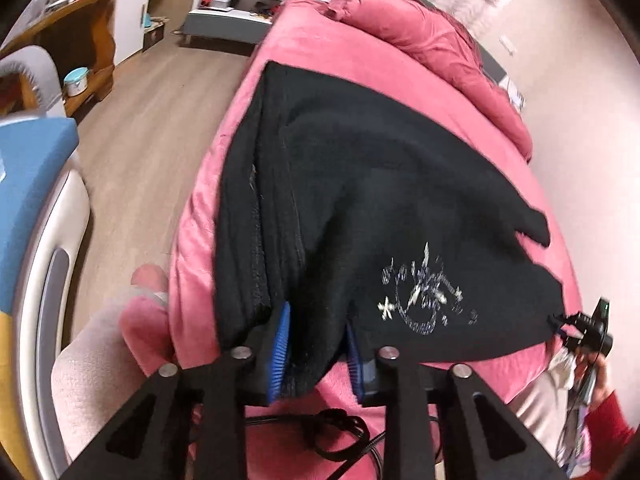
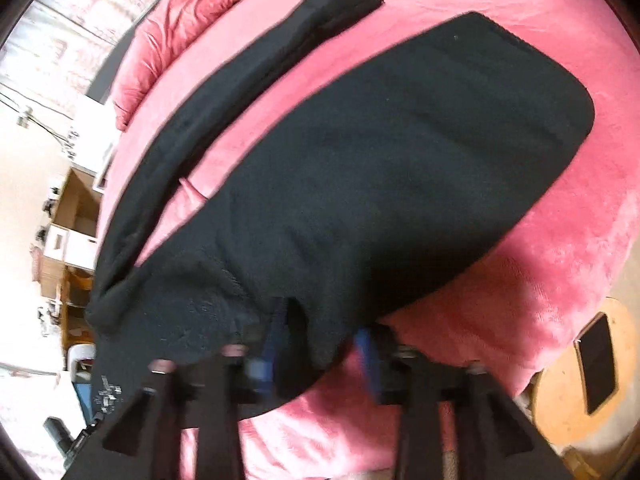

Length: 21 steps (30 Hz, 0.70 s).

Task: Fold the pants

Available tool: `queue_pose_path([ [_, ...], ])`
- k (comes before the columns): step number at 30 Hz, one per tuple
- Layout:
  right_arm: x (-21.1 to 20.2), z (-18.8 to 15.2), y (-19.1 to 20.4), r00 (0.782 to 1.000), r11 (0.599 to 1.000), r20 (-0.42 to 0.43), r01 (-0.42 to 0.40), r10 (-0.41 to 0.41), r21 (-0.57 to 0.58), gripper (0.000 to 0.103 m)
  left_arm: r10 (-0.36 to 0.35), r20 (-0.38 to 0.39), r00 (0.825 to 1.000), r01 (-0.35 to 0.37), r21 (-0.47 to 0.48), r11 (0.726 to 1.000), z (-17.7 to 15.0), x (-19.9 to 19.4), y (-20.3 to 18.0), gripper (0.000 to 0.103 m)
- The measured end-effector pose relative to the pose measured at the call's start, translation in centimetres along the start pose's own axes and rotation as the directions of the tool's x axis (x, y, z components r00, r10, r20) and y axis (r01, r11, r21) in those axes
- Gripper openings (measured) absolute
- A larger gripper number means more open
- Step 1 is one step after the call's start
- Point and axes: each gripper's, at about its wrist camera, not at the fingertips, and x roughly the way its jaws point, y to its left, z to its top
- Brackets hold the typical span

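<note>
Matt black knit pants (image 1: 360, 184) on plush, seemingly velvety pink blanket (image 1: 432, 92).

Pants (image 1: 360, 184) spread on the bed (image 1: 460, 92), one gripper (image 1: 316, 344) at each near corner.

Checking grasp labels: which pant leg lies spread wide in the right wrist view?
The leg nearer the right gripper: broad black panel of the pants. The other leg is a narrow strip farther away, pink bed showing between them.

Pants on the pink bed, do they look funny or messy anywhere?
A little. The black pants aren't flat: one leg lies apart from the other with pink blanket showing between. Both tools, left and right, pinch bunched cloth at the near edge.
</note>
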Motion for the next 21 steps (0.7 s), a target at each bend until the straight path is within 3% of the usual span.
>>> queue_pose_path([
  [4, -2.7, 1.1, 0.4, 0.999, 0.997, 0.021, 0.051, -0.05, -0.063, 0.049, 0.017, 0.069, 0.997, -0.017, 0.002, 1.0, 2.3, -2.2, 0.6, 0.031],
  [8, -6.0, 4.2, 0.1, 0.989, 0.987, 0.104, 0.119, -0.108, -0.11, 0.049, 0.033, 0.136, 0.99, -0.034, 0.005, 0.999, 6.3, -2.7, 0.9, 0.035],
  [11, -6.8, 8.7, 0.7, 0.976, 0.981, 0.176, 0.15, -0.127, -0.125, 0.05, 0.04, 0.182, 0.982, -0.04, -0.001, 0.999, 10.3, -1.3, 0.5, 0.037],
  [15, -4.6, 16.2, 2.7, 0.96, 0.972, 0.245, 0.175, -0.133, -0.155, 0.066, 0.094, 0.232, 0.968, -0.108, 0.049, 0.993, 15.5, 2.6, -1.5, 0.05],
  [21, 0.4, 26.6, 3.4, 0.937, 0.947, 0.258, 0.281, -0.236, -0.154, 0.066, 0.109, 0.218, 0.97, -0.127, 0.072, 0.989, 22.3, 9.3, -3.2, 0.051],
])
